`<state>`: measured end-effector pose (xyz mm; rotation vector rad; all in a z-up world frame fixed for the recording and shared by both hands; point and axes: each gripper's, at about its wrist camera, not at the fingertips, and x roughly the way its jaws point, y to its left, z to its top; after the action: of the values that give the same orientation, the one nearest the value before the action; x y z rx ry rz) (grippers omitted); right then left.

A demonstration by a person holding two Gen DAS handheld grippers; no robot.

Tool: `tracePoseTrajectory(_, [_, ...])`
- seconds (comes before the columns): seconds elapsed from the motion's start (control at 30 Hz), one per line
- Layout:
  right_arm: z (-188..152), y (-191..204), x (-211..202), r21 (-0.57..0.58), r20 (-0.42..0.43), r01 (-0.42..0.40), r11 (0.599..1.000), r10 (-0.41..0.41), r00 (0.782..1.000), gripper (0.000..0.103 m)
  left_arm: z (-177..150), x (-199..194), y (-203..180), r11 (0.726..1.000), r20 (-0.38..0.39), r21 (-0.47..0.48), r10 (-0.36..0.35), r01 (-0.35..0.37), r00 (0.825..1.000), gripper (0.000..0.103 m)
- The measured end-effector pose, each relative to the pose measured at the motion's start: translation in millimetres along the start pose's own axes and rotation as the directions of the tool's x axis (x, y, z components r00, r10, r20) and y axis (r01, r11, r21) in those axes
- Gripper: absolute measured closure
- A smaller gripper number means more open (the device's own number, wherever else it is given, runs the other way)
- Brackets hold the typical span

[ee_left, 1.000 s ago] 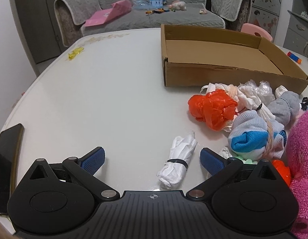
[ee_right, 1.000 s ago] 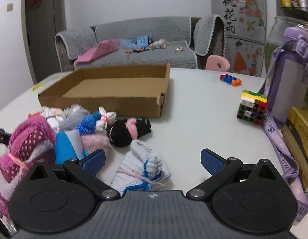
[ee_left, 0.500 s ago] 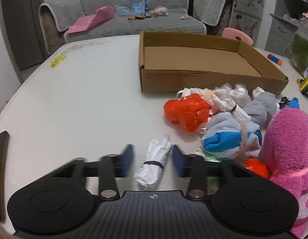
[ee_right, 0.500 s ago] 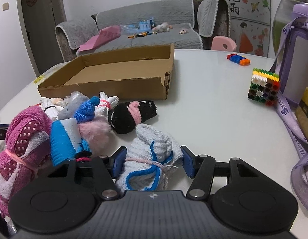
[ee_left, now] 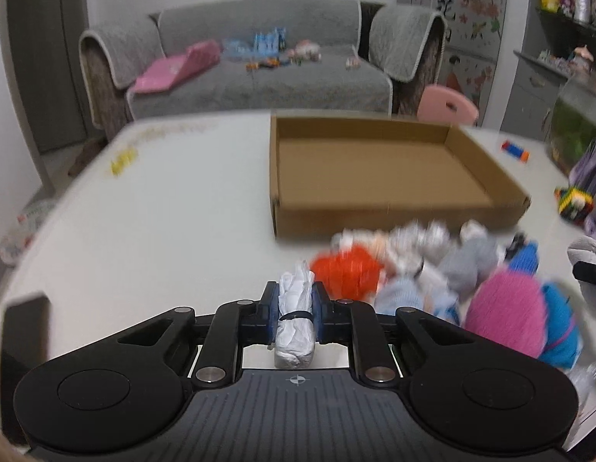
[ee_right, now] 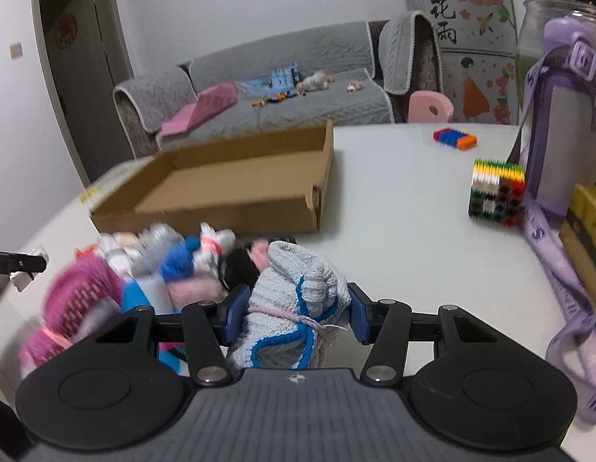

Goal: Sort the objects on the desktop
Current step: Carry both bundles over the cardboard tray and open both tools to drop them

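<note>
My left gripper [ee_left: 294, 300] is shut on a white rolled bundle [ee_left: 296, 323] tied with a black band and holds it above the white table [ee_left: 174, 208]. My right gripper [ee_right: 296, 308] is shut on a grey knitted sock bundle with blue trim [ee_right: 298, 300] and holds it above the table [ee_right: 405, 208]. The open cardboard box [ee_left: 379, 165] lies ahead, also in the right wrist view [ee_right: 228, 188]. A pile of rolled socks, with an orange one [ee_left: 346, 269] and a pink one [ee_left: 506, 315], lies in front of the box.
A coloured block cube [ee_right: 496, 192], a purple bottle with a strap [ee_right: 563, 146], a yellow box [ee_right: 586, 231] and a small row of bricks [ee_right: 454, 138] are on the table's right. A dark phone [ee_left: 22, 327] lies at the left edge. A sofa [ee_left: 259, 65] stands behind.
Both grippers have closed, the left on the white bundle and the right on the grey sock bundle, and both have lifted their bundles up off the table.
</note>
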<state>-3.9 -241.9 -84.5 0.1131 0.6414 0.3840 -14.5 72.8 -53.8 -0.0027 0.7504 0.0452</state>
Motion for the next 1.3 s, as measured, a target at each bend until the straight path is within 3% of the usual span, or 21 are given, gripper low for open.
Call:
tracePoseTrajectory(0.27, [70.5,-6.7,-37.7,-0.005,0.136,-0.029,1.000,0.029,0.990,0.054,69.7,-26.6,-2.4,0.999,0.111,0.033,-0.002,-0.001,0.994,0.082])
tracePoseTrajectory(0.47, [127.9,5.3,-17.1,-0.067,0.170,-0.076,0.995,0.086,0.982,0.054,123.5,1.3,-25.8,0.998,0.120,0.062,-0.011,0.003,0.993,0.082])
tracePoseTrajectory(0.67, [165.2,41.3,48.1,-0.123,0.101,-0.169,0.978,0.182,0.978,0.054,157.0,53.1,-50.7,0.996,0.095,0.090,-0.022,0.014,0.995,0.082])
tracePoseTrajectory(0.8, [175.8,62.5,97.7,-0.174,0.033,-0.194,0.965,0.203,0.979,0.054,166.7,90.6,-58.9,0.994,0.065,0.108,-0.022,0.015,0.998,0.082])
tracePoseTrajectory(1.03, [176.5,68.1,182.4,-0.192,-0.080,-0.184,0.964,0.171,0.982,0.054,164.7,166.3,-49.0,0.997,-0.023,0.076,-0.013,0.014,1.000,0.081])
tracePoseTrajectory(1.3, [160.7,66.4,234.2,-0.174,-0.185,-0.138,0.975,0.105,0.977,0.053,147.9,227.5,-40.0,0.998,-0.102,0.059,-0.005,0.011,0.995,0.081])
